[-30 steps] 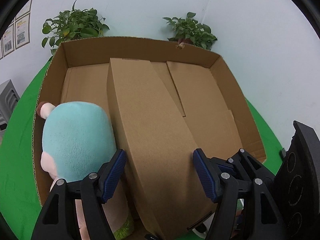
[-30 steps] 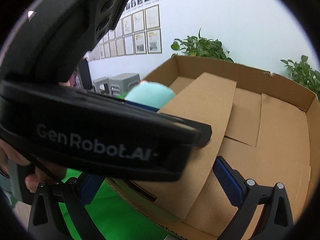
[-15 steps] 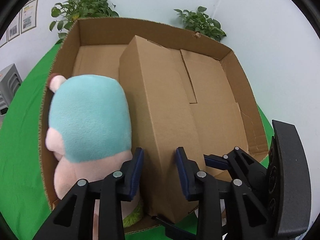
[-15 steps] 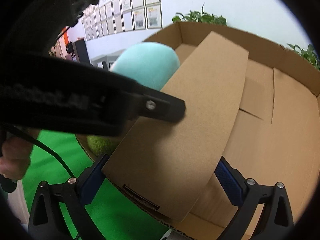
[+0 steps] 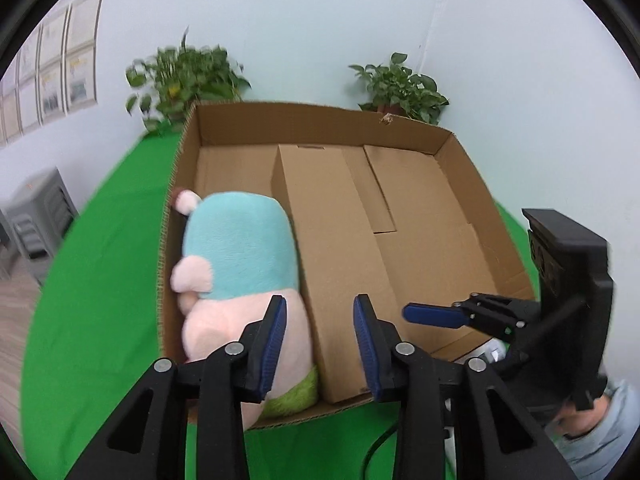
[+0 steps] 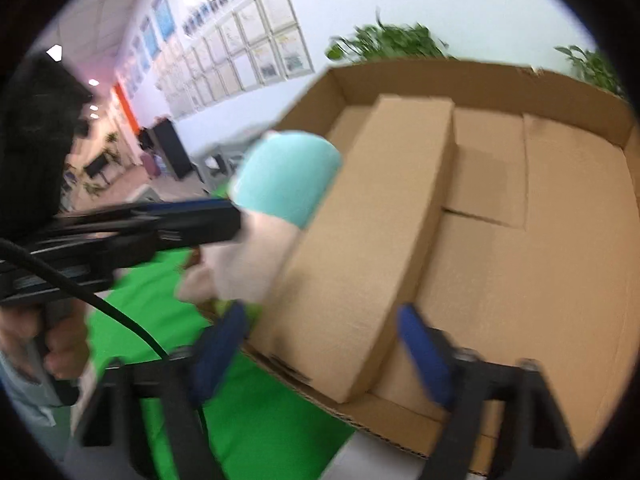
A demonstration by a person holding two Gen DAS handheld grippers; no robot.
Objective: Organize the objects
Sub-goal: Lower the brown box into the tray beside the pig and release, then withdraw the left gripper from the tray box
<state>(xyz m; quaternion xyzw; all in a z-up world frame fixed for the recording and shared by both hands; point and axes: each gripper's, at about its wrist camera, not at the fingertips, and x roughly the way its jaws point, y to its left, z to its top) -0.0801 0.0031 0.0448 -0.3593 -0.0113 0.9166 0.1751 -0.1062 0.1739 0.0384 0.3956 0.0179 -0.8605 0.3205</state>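
Your left tongs (image 5: 319, 330) stand partly apart with nothing gripped, their jaws having just opened a little; they hover above the near end of the large cardboard box (image 5: 312, 118), over the seam where the plush toy (image 5: 240, 256) meets the long carton (image 5: 340, 264). Your right tongs (image 6: 320, 354) (blurred in their own view) have just been closing. The near end of the long carton shows between their blue pads (image 6: 424, 354), but I cannot tell whether the pads touch it. In the left view, one blue finger of the right tongs (image 5: 434, 316) reaches in over the near right corner of the box.

The plush toy, teal on top and pink below with a green base, lies along the left wall of the box, pressed against the carton's side. The carton lies lengthwise down the middle, on the folded flaps of the floor. The box sits on a green table (image 5: 100, 280). Two potted plants (image 5: 400, 88) stand behind it against the pale wall.
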